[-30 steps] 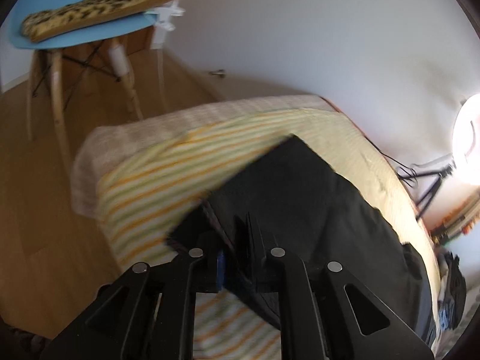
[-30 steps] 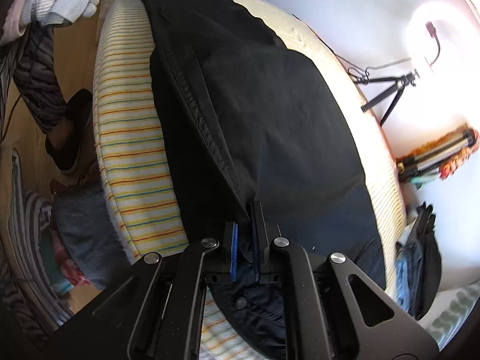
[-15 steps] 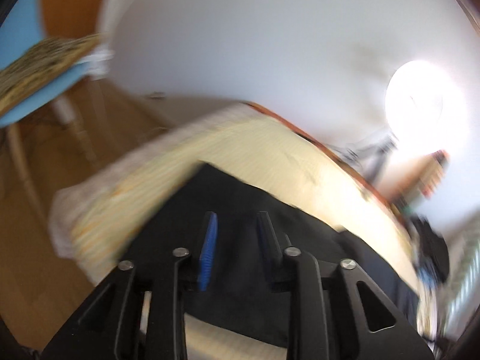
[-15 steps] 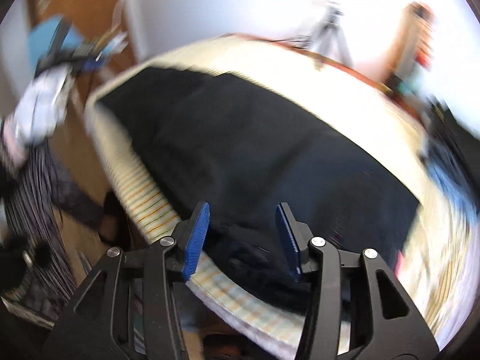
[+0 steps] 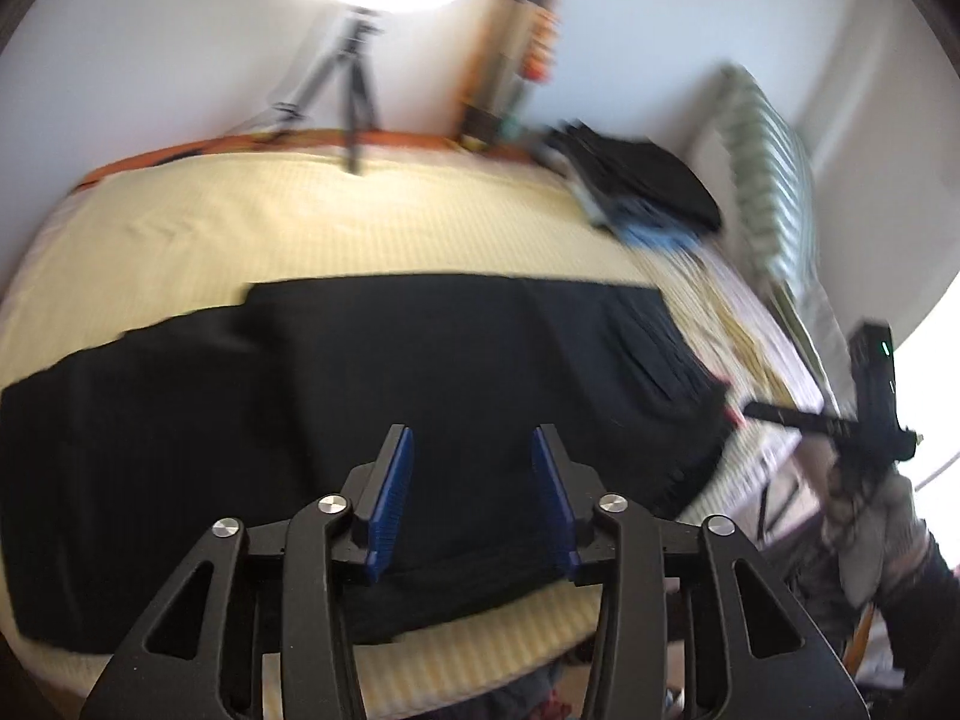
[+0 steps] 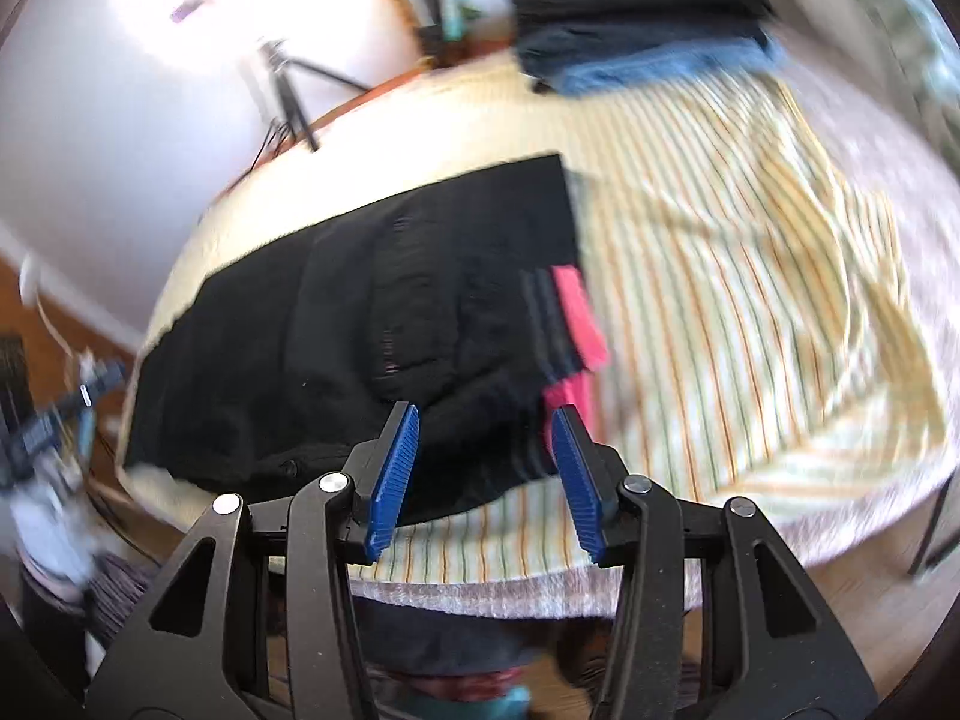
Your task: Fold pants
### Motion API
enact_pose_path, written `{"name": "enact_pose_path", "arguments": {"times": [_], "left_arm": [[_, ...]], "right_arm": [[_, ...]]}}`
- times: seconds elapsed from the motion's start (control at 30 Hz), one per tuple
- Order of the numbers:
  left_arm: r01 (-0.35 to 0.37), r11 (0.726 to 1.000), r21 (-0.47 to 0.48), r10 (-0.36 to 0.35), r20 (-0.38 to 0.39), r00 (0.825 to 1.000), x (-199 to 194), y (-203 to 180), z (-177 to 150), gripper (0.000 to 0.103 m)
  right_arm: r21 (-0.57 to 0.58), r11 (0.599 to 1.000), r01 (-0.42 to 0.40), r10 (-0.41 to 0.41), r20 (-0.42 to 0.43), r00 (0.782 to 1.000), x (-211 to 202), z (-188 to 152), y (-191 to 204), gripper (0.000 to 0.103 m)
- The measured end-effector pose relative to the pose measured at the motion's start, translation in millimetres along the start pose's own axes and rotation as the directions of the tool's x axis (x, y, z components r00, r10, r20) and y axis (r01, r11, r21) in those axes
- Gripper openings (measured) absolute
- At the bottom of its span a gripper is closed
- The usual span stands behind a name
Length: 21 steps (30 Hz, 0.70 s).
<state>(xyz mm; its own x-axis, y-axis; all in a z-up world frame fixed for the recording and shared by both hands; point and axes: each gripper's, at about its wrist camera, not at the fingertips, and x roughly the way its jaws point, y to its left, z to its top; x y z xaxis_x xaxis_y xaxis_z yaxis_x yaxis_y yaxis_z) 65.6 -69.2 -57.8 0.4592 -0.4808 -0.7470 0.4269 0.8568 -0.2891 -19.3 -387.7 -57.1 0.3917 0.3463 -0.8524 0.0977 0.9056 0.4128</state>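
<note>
Both tools are off the cloth and spread wide. The left tool (image 5: 472, 495) hangs with its blue pads well apart and nothing between them, and the right tool (image 6: 485, 474) shows the same broad, empty gap. The black pants (image 5: 372, 414) lie flat on the bed (image 5: 252, 234), a long dark band on the striped yellow bedspread (image 6: 738, 276), with their near edge close to the side of the mattress where the person stands.

Here is the relation that matters. From the left tool, the pants lie straight ahead and below, their long axis running left to right across the view. The right tool sits over the end with the pink patch (image 6: 576, 312), which looks like a waistband lining, so the right hand seems nearer that end. The left seems nearer the middle. My guess is that the next fold brings one end over along that long axis.

Now the doubts. Both views are smeared by motion, so seams and layers are hard to read. I cannot tell how many layers the pants already make. Their far left end runs out at the edge of the left view. A stack of folded clothes (image 6: 642, 18) rests well apart, near the far corner of the bed.
</note>
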Motion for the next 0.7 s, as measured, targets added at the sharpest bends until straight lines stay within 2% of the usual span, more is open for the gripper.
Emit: {"name": "enact_pose_path", "arguments": {"times": [0.13,0.2,0.3,0.47,0.53,0.57,0.63,0.7], "left_arm": [[0.094,0.986,0.139,-0.081,-0.092,0.992,27.2,-48.0,3.3,0.046],[0.131,0.966,0.221,-0.103,-0.133,0.986,35.0,-75.4,0.6,0.051],[0.167,0.932,0.321,-0.113,-0.178,0.977,47.9,-104.0,-7.9,0.051],[0.137,0.869,0.475,-0.051,-0.188,0.981,71.7,-144.2,-15.7,0.051],[0.089,0.831,0.55,0.004,-0.166,0.986,84.6,-156.1,-18.7,0.051],[0.073,0.82,0.567,0.021,-0.157,0.987,88.6,-160.9,-19.8,0.05],[0.044,0.799,0.6,0.048,-0.137,0.989,99.4,-166.4,-19.4,0.039],[0.024,0.782,0.623,0.056,-0.109,0.993,106.0,-168.5,-18.9,0.02]], "right_arm": [[0.081,0.997,-0.004,0.002,0.022,1.0,-6.0,-3.7,-19.8,0.048],[0.09,0.996,-0.003,0.0,0.036,0.999,-10.2,-3.1,-25.6,0.048],[0.109,0.994,-0.007,0.002,0.043,0.999,-10.8,0.4,-32.0,0.048],[0.137,0.99,-0.017,0.012,0.038,0.999,-9.4,-0.1,-44.4,0.048],[0.162,0.986,-0.042,0.036,0.039,0.999,-8.0,-2.2,-51.8,0.048],[0.172,0.984,-0.049,0.042,0.042,0.998,-8.7,-3.9,-55.4,0.048],[0.182,0.982,-0.058,0.051,0.046,0.998,-8.3,-4.5,-58.2,0.048],[0.177,0.981,-0.073,0.065,0.051,0.997,-8.3,-4.1,-58.4,0.048]]}}
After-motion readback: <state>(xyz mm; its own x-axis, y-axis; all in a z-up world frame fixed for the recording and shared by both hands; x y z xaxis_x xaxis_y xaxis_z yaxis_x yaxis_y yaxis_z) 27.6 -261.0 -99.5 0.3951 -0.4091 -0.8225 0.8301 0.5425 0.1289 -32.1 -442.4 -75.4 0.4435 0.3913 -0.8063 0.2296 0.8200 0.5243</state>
